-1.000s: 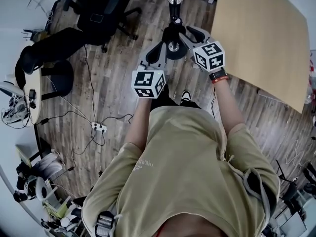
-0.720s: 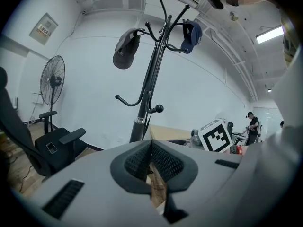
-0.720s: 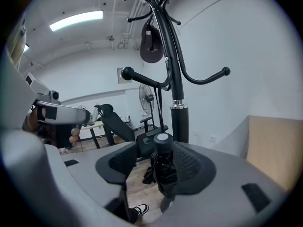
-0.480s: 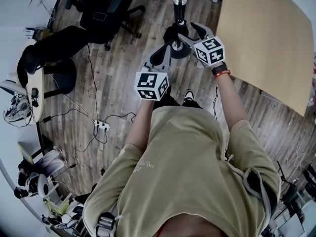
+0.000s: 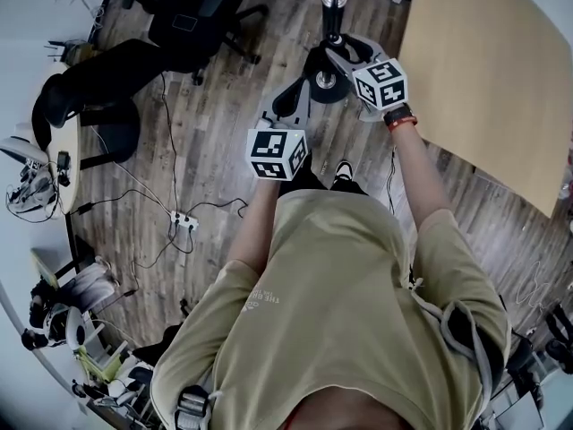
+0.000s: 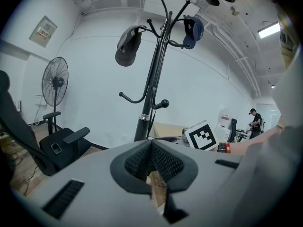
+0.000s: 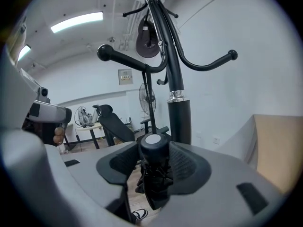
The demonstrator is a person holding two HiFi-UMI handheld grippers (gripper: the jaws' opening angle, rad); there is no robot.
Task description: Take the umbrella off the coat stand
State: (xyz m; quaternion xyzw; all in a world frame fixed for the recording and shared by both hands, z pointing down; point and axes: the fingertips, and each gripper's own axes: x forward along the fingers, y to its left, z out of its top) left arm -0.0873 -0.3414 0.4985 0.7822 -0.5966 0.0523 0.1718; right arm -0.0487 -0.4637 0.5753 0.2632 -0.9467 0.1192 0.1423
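Black umbrella point(image 7: 154, 183) pinched in right gripper point(image 7: 152, 155), its 2 jaws just closing; left gripper point(image 6: 151, 157) pressed together, empty. Next, lift clear of coat stand point(image 7: 179, 112).

Umbrella point(image 7: 154, 176): blk, pale grey cap. Coat stand point(image 7: 179, 122): blk w/ chrome ring. Floor point(image 5: 215, 141): brown wood planks.

From the head we look steeply down over the person's point(image 5: 340, 312) shoulders onto the floor point(image 5: 215, 133) and the stand point(image 5: 334, 16). The left gripper view faces the stand point(image 6: 150, 93) from a little way off, the right gripper view point(image 7: 179, 117) from just beside it. All three share the stand; both gripper views also share the fan point(image 6: 54, 82) point(image 7: 143, 96).
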